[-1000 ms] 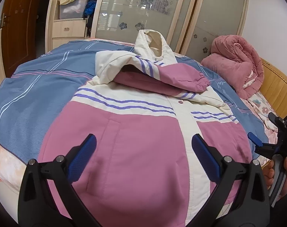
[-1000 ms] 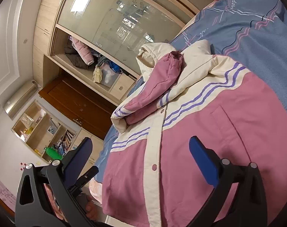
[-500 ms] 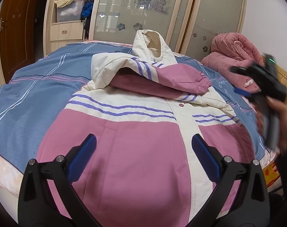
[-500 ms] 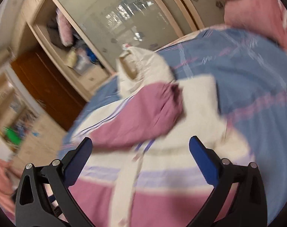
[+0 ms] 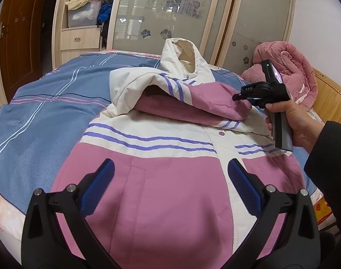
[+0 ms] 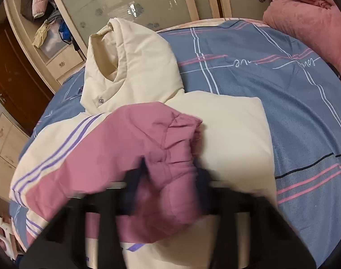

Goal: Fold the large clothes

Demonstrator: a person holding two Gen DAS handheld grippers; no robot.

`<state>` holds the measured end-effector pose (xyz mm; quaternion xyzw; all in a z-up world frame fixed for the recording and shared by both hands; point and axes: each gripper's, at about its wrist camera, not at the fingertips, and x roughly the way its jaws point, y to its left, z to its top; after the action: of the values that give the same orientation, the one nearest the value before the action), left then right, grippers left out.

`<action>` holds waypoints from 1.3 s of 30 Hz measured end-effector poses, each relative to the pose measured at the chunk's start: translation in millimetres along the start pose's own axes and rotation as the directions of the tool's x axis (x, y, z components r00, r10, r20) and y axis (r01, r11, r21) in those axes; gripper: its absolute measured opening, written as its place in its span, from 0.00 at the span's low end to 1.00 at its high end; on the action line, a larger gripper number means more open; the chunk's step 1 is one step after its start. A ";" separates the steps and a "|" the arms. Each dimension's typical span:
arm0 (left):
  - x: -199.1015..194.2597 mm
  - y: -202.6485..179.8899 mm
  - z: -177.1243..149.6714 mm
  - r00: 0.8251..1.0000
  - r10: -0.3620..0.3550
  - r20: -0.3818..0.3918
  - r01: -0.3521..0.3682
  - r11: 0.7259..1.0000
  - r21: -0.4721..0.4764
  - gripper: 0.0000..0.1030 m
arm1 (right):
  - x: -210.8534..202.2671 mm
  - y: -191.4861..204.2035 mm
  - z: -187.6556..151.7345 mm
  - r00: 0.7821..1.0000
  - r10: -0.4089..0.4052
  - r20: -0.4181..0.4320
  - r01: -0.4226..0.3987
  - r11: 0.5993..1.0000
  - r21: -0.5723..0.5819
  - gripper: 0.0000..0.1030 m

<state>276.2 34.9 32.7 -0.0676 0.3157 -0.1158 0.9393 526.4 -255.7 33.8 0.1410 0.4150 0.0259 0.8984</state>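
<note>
A pink and cream hooded jacket [image 5: 161,179] with purple stripes lies front up on the bed, its sleeves folded across the chest. My left gripper [image 5: 170,188] is open and empty above the jacket's lower front. My right gripper [image 6: 170,174] is closing on the pink sleeve cuff [image 6: 172,139]; its fingers are blurred by motion. In the left wrist view the right gripper [image 5: 244,96] sits at the cuff on the jacket's right side. The cream hood [image 6: 130,62] points toward the wardrobe.
The bed has a blue striped cover [image 5: 47,103]. A rolled pink quilt [image 5: 289,74] lies at the far right by the wooden headboard [image 5: 332,98]. A wardrobe with frosted sliding doors [image 5: 170,11] stands behind the bed, with open shelves of clothes [image 5: 87,6] at left.
My right gripper swung from the jacket's hem up to the folded pink sleeve cuff and its jaws narrowed around it. My left gripper stayed open and nearly still.
</note>
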 end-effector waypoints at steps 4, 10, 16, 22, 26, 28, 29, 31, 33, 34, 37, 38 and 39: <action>-0.5 2.8 1.6 1.000 -0.002 0.003 0.002 1.000 -0.011 0.98 | -27.9 13.5 7.2 0.997 0.020 0.074 -0.016 0.998 -0.055 0.12; 0.3 0.3 -0.9 1.000 -0.007 -0.007 0.007 1.000 -0.004 0.98 | -79.4 -6.7 17.8 0.985 -0.041 0.166 0.058 0.993 -0.104 0.12; 0.0 -2.0 -2.0 1.000 -0.011 -0.008 0.011 1.000 0.000 0.98 | -56.4 -53.9 -11.0 0.983 -0.155 0.099 0.163 0.984 -0.076 0.12; 4.4 -7.9 -3.5 1.000 -0.005 -0.023 0.006 1.000 0.022 0.98 | -25.1 -55.8 -44.8 0.964 -0.235 0.122 0.243 0.969 -0.053 0.38; 6.8 -9.9 -4.8 0.999 0.002 -0.032 0.000 0.999 0.036 0.98 | -46.8 -47.9 -52.9 0.956 -0.218 0.195 0.231 0.972 -0.045 0.92; 7.0 -9.8 -4.6 0.999 0.009 -0.035 -0.007 0.999 0.045 0.98 | -76.6 -45.3 -64.5 0.945 -0.184 0.269 0.203 0.978 -0.043 0.92; 6.4 -9.2 -5.0 0.999 0.010 -0.035 -0.008 0.999 0.044 0.98 | -96.2 -43.3 -73.4 0.935 -0.172 0.310 0.192 0.981 -0.037 0.92; 4.2 -8.2 -5.5 0.999 0.010 -0.034 -0.009 0.999 0.041 0.98 | -136.2 -39.5 -98.0 0.920 -0.115 0.374 0.145 0.988 -0.052 0.94; 0.1 -7.6 -6.1 0.999 0.009 -0.031 -0.008 0.999 0.041 0.98 | -172.4 -32.2 -127.6 0.905 -0.077 0.419 0.122 0.989 -0.083 0.98; -3.0 -7.9 -6.6 1.000 0.005 -0.028 -0.004 0.999 0.042 0.98 | -190.2 -29.5 -144.9 0.896 -0.062 0.439 0.117 0.988 -0.098 0.99; -14.5 -12.1 -12.0 1.000 0.007 -0.012 -0.007 0.998 0.064 0.98 | -237.1 -21.6 -197.9 0.883 -0.046 0.467 0.125 0.982 -0.139 0.99; -19.8 -14.5 -15.3 1.000 0.013 -0.007 -0.013 0.997 0.076 0.98 | -248.7 -21.4 -211.2 0.884 -0.044 0.466 0.124 0.982 -0.143 0.99; -24.6 -15.3 -18.0 1.000 0.016 -0.003 -0.015 0.997 0.081 0.98 | -262.0 -22.4 -229.2 0.883 -0.042 0.467 0.119 0.984 -0.135 0.99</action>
<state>243.5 25.7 35.6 -0.0267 0.3130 -0.1214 0.9416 180.9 -266.9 79.9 0.0531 0.1916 -0.0126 0.9800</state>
